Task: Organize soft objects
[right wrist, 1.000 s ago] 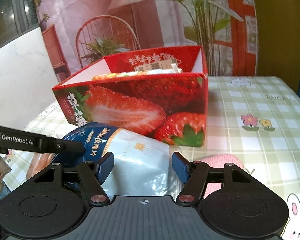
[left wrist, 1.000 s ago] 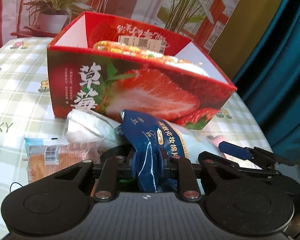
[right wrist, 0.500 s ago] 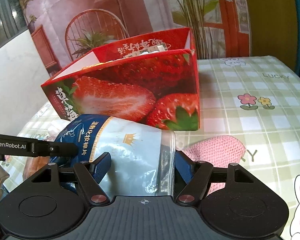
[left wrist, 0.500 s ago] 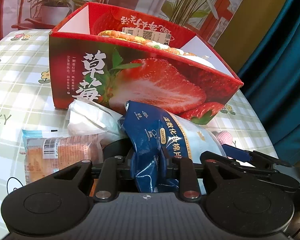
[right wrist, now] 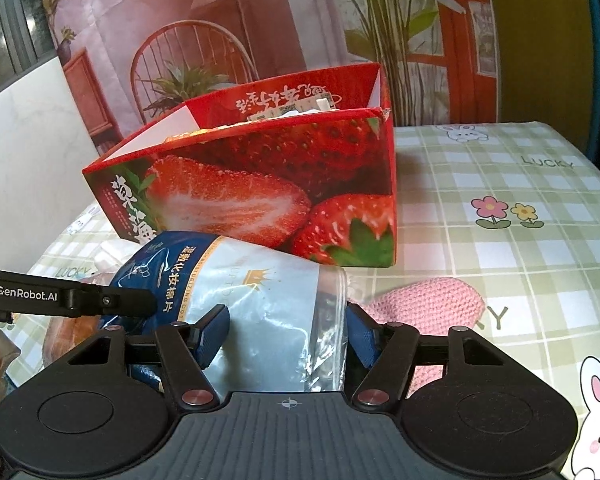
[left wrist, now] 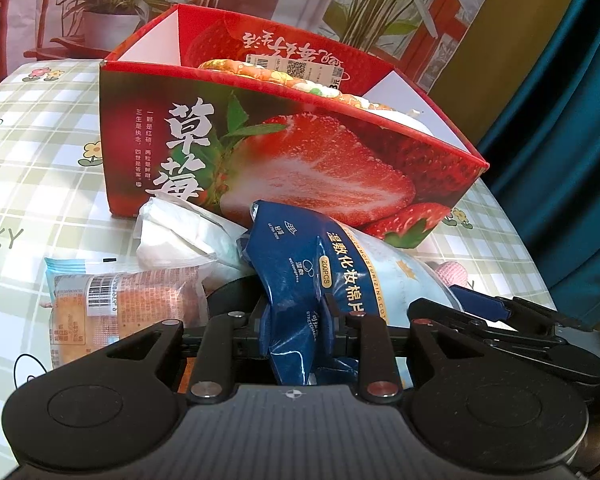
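Observation:
A blue and pale cotton-pad bag (left wrist: pixel 340 280) is held above the table in front of the red strawberry box (left wrist: pixel 300 152). My left gripper (left wrist: pixel 300 312) is shut on the bag's dark blue end. My right gripper (right wrist: pixel 288 328) has its fingers on both sides of the bag's pale end (right wrist: pixel 268 312) and grips it. The box (right wrist: pixel 268 184) holds an orange patterned item and a labelled pack. A white soft pack (left wrist: pixel 180 232) and a wrapped bread pack (left wrist: pixel 120 304) lie left of the bag. A pink knitted piece (right wrist: pixel 428 300) lies under the right gripper.
The table carries a green checked cloth (right wrist: pixel 500 184) with flowers and rabbits. A teal curtain (left wrist: pixel 560 120) hangs to the right. A printed backdrop with plants and a chair stands behind the box.
Both grippers have risen with the bag and drawn closer to the box. The right gripper's fingers have closed in on the bag's pale end.

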Available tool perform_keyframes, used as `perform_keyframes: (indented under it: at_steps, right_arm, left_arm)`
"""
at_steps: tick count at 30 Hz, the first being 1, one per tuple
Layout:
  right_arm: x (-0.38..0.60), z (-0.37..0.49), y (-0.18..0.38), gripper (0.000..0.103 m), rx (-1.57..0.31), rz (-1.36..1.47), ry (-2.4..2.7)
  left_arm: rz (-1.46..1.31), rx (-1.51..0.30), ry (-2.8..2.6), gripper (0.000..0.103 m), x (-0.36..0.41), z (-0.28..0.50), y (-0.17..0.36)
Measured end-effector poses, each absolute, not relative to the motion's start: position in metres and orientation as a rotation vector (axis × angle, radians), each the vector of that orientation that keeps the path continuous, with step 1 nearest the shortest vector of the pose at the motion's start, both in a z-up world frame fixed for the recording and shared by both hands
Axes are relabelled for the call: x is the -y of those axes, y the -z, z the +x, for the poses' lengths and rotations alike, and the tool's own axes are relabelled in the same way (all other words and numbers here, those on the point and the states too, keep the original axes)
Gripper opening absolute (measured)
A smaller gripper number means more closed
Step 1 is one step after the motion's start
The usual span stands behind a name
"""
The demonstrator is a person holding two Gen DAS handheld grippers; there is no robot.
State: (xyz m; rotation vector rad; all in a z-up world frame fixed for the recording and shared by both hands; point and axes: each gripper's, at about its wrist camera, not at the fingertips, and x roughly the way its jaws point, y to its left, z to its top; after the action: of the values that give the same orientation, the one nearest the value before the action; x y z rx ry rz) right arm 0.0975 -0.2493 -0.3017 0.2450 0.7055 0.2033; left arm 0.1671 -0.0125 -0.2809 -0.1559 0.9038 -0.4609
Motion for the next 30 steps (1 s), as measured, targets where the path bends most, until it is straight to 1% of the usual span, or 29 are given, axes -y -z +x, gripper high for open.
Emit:
perform_keyframes:
  at_steps: [2, 6, 10, 12, 15, 22, 24, 30]
  right_arm:
    - [0.249, 0.097, 0.301, 0.061, -0.705, 0.246, -0.205]
    - [0.249, 0.096, 0.299, 0.056, -0.693, 0.229, -0.198]
    - [0.244, 0.094, 0.295, 0.058, -0.677, 0.182, -0.198]
    - [0.242, 0.094, 0.295, 0.061, -0.678, 0.172, -0.2]
    - [0.243, 0.094, 0.296, 0.061, -0.682, 0.178, -0.2]
    - [0.245, 0.092, 0.293, 0.055, -0.664, 0.189, -0.212]
    - [0.245, 0.091, 0.291, 0.052, -0.659, 0.183, -0.209]
    - [0.238, 0.087, 0.285, 0.051, -0.631, 0.144, -0.233]
  left_arm:
    - [-0.156, -0.904, 0.46, 0.028, 0.012, 0.167, 0.281]
    - [-0.15, -0.902, 0.457, 0.028, 0.013, 0.166, 0.281]
    - [-0.154, -0.903, 0.456, 0.028, 0.013, 0.166, 0.282]
    - [-0.158, -0.904, 0.456, 0.028, 0.012, 0.167, 0.282]
    - [-0.162, -0.905, 0.449, 0.029, 0.012, 0.167, 0.282]
    - [-0.173, -0.907, 0.431, 0.03, 0.012, 0.167, 0.283]
    - [-0.17, -0.907, 0.427, 0.03, 0.012, 0.166, 0.282]
    - [-0.169, -0.912, 0.41, 0.031, 0.012, 0.167, 0.283]
